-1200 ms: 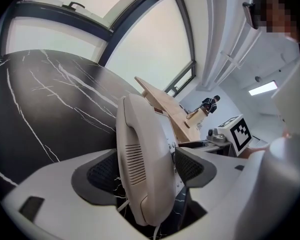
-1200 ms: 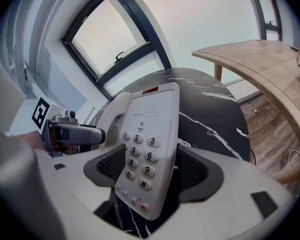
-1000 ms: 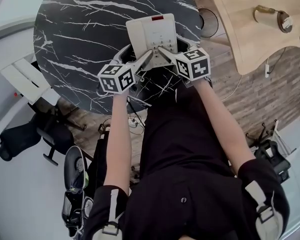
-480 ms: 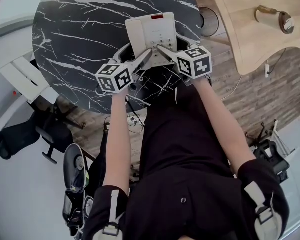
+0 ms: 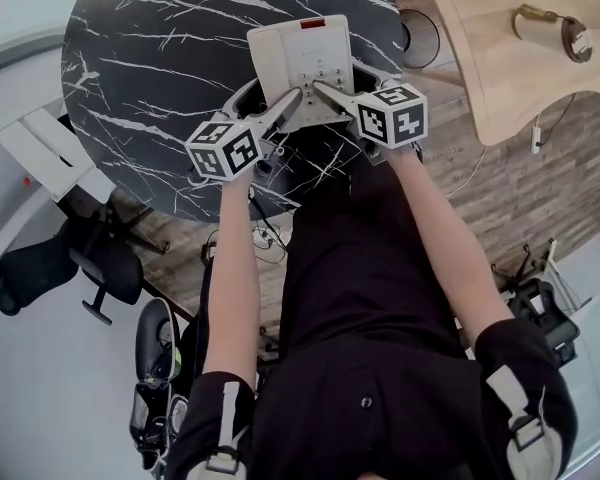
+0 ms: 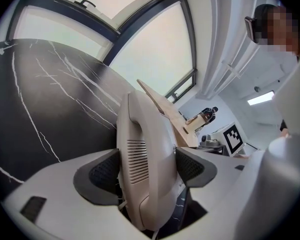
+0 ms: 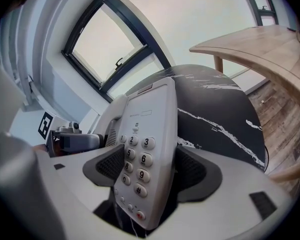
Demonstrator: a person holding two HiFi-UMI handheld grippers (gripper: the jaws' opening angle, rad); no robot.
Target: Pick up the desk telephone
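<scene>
the desk telephone [image 5: 302, 60] is at the near edge of the round black table [image 5: 150, 58], the edge next to the person. its long side runs away from the person. the end with the small red patch points to the middle of the table. the near end sits in the two claws. the side with the keys faces up.

the left gripper [image 5: 286, 109] is closed on the near left part of the phone, where the handset lies. the right gripper [image 5: 326, 94] is closed on the near right part, where the keys are. the two claws point in toward each other like a v.

the head view shows the whole phone from above. it also shows a pale wooden table [image 5: 500, 58] off to the right and a black chair [image 5: 55, 268] on the floor to the left. from there i cannot tell if the phone touches the black table.

the left gripper view shows the handset with its little slots. it stands between the dark pads [image 6: 104, 174], and both pads press on that side of the phone. the right gripper view shows the number keys instead. its pads [image 7: 190, 170] squeeze the key side from both sides.
</scene>
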